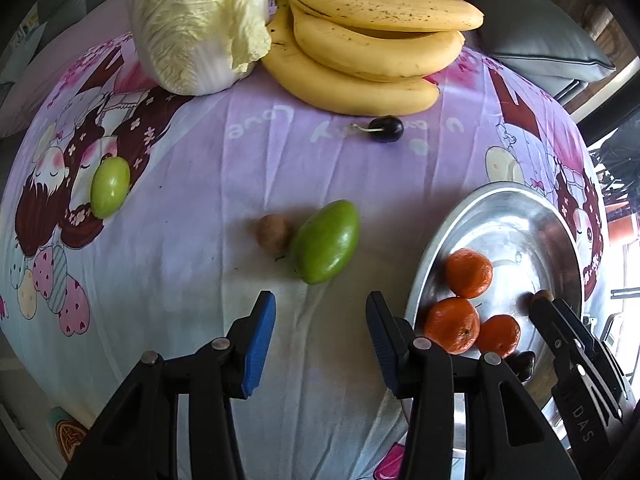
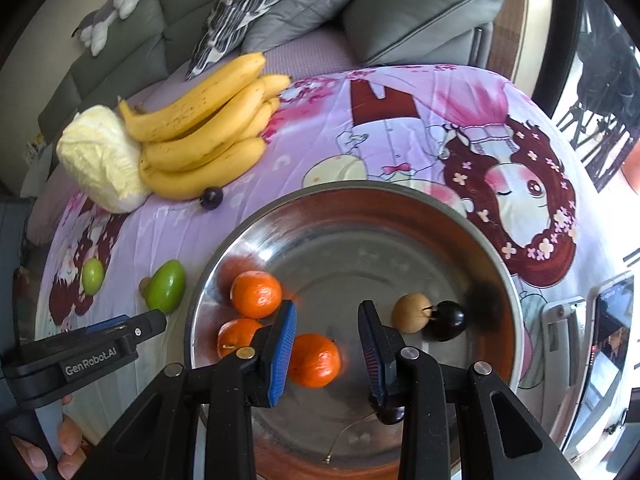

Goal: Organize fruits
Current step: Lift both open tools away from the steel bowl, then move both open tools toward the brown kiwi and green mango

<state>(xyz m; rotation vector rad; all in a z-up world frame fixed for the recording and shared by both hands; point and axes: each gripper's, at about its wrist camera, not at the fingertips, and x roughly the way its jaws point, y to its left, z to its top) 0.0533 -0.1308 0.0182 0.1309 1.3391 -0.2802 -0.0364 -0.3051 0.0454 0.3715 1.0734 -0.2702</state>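
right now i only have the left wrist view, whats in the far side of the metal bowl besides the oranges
Observer: A tan round fruit touching a dark plum, in the metal bowl.
Operator: is the right gripper holding anything
Observer: No. The right gripper hangs over the bowl, nothing between its pads.
Operator: anything under it
Observer: Another dark fruit with a long stem, partly hidden by a finger.

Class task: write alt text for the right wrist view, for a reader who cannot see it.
A metal bowl on a cartoon-print purple cloth holds three oranges, a tan fruit and dark fruits, with the right gripper empty above it. Bananas, cabbage and green fruits lie outside.
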